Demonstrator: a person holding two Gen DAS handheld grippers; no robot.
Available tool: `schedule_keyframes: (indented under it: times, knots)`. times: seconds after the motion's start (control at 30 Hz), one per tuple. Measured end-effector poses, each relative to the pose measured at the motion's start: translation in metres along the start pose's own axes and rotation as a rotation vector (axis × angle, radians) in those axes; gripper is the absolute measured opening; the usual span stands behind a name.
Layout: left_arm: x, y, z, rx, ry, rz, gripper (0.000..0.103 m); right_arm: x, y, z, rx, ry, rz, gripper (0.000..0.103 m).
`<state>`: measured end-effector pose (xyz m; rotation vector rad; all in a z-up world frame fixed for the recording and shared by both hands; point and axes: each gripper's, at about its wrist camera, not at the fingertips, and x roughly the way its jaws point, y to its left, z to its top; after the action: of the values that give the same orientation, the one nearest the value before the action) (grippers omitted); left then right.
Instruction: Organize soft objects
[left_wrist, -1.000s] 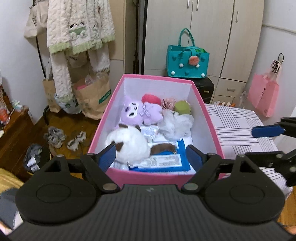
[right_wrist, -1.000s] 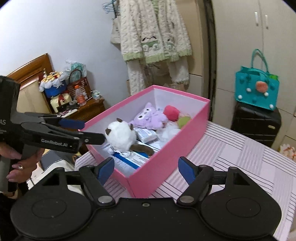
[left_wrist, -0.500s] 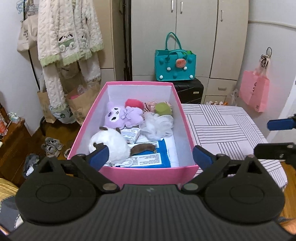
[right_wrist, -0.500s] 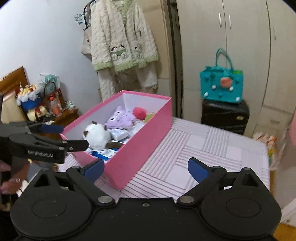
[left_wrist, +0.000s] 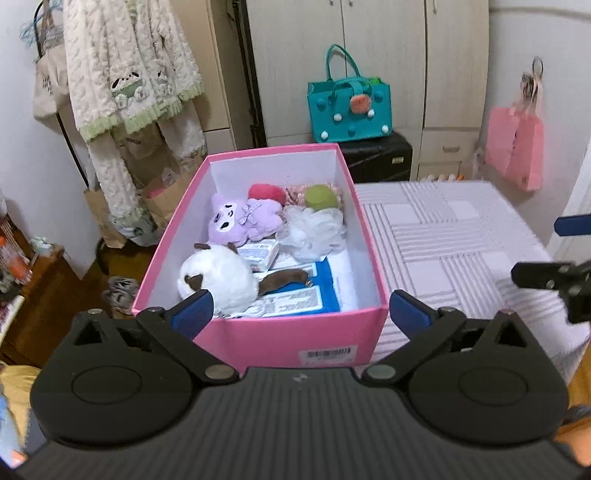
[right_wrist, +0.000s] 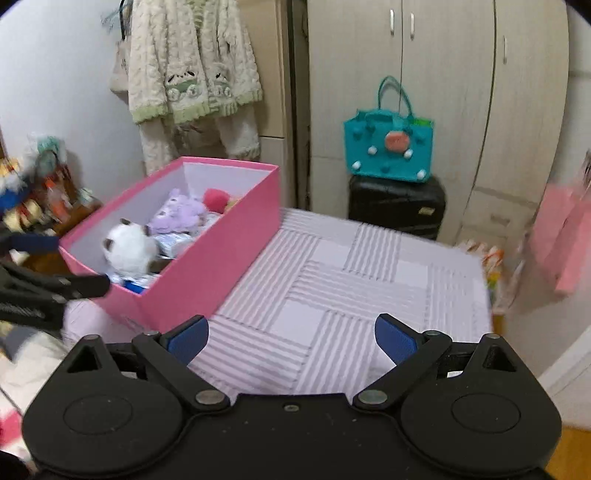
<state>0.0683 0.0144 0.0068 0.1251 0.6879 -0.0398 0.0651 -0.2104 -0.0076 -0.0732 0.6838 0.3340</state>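
Note:
A pink box stands on the left part of a striped tablecloth. Inside lie a white plush with brown ears, a purple plush, a red ball, a green ball, a white mesh sponge and blue-and-white packets. My left gripper is open in front of the box's near wall, with nothing between its fingers. My right gripper is open over bare cloth to the right of the box.
A teal bag sits on a black suitcase by the wardrobe. Cream pyjamas hang at the left wall. A pink bag hangs at the right. Paper bags and shoes lie on the floor left of the table.
Both grippers have drawn back from the box and their jaws have spread wider. The right wrist view has swung right, so the box now sits further left in it.

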Motion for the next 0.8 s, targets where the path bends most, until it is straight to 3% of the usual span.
schedule_keyframes:
  times: [0.17,0.3,0.63,0.8]
  knots:
    - [-0.006,0.001,-0.004,-0.038,0.008,-0.015,0.103,-0.024,0.009,-0.013,0.046,-0.069,-0.043,0.099]
    - [-0.009,0.001,-0.006,-0.069,0.001,0.018,0.103,-0.046,0.018,-0.022,0.049,-0.105,-0.095,0.099]
    - [-0.013,0.007,-0.015,-0.121,-0.011,0.022,0.103,-0.048,0.018,-0.034,0.093,-0.076,-0.171,0.099]
    - [-0.015,0.002,-0.019,-0.106,-0.036,0.034,0.103,-0.048,0.022,-0.041,0.087,-0.083,-0.148,0.1]
